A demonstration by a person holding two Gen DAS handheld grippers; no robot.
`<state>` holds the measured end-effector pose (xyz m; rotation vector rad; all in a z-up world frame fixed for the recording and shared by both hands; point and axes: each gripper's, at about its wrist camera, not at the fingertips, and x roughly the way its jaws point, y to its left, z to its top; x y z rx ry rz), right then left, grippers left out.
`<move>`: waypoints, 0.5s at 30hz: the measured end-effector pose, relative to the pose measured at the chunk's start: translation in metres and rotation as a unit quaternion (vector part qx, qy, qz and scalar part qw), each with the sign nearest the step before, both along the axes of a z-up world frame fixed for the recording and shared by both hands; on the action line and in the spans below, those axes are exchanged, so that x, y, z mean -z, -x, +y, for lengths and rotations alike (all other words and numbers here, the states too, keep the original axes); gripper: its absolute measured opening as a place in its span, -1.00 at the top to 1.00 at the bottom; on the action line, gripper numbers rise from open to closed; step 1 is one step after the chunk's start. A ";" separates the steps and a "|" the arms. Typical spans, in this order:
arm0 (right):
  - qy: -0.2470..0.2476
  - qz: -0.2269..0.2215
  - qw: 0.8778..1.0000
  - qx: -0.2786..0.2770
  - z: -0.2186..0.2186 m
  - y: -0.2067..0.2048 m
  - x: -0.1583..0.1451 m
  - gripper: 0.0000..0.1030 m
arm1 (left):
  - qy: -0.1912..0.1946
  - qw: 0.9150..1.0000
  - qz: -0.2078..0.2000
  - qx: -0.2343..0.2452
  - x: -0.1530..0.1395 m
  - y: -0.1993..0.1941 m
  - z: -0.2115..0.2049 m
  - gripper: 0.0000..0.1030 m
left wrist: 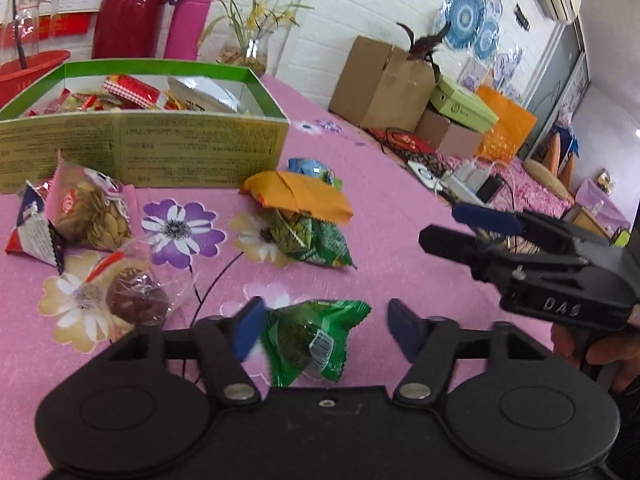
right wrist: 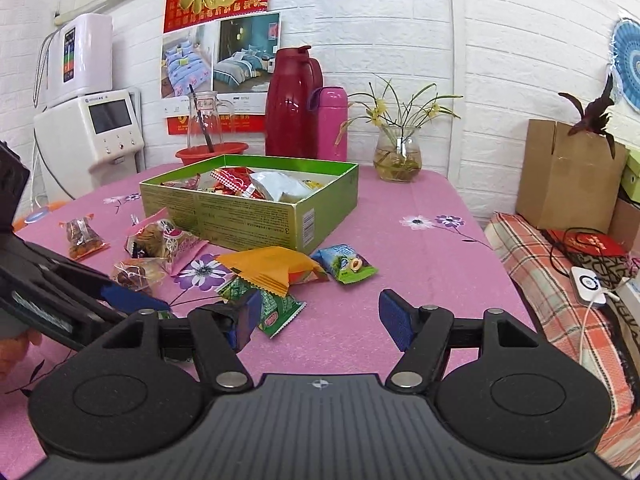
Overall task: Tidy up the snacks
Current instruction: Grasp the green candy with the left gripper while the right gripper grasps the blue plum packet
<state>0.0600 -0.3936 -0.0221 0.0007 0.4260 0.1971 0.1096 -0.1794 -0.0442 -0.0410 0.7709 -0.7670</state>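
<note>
Lying on the pink tablecloth (left wrist: 400, 208), the green packet (left wrist: 310, 340) sits between the spread pads of the left gripper (left wrist: 326, 330), which is released and straddles it, probably to pinch it next. The right gripper (right wrist: 316, 320) is also released, nothing between its pads, near the orange packet (right wrist: 272, 268). The green box (right wrist: 256, 208), partly filled, stands behind, likely the snacks' destination.

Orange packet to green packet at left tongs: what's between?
A second green packet, partly under the orange packet, then bare pink tablecloth; left wrist view.
</note>
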 end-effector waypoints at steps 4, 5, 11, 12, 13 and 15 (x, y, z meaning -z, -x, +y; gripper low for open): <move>0.011 0.001 1.000 -0.012 0.004 -0.007 0.002 -1.00 | 0.000 1.000 0.001 0.002 0.005 0.001 0.003 1.00; 0.014 0.000 1.000 -0.014 0.006 -0.010 0.002 -1.00 | 0.006 1.000 0.005 0.000 0.005 0.003 0.007 1.00; 0.024 0.004 1.000 -0.012 0.000 -0.051 0.002 -0.99 | 0.020 1.000 0.014 -0.015 0.000 0.015 0.033 1.00; 0.032 0.004 0.999 -0.009 -0.002 -0.062 0.003 -0.89 | 0.020 1.000 0.015 -0.017 0.000 0.017 0.037 1.00; 0.045 0.005 0.999 -0.008 -0.003 -0.073 0.005 -0.83 | 0.021 0.999 0.017 -0.019 0.000 0.018 0.040 1.00; 0.072 0.020 0.997 -0.024 -0.005 -0.098 0.012 -0.78 | 0.022 0.999 0.019 -0.021 0.000 0.019 0.046 1.00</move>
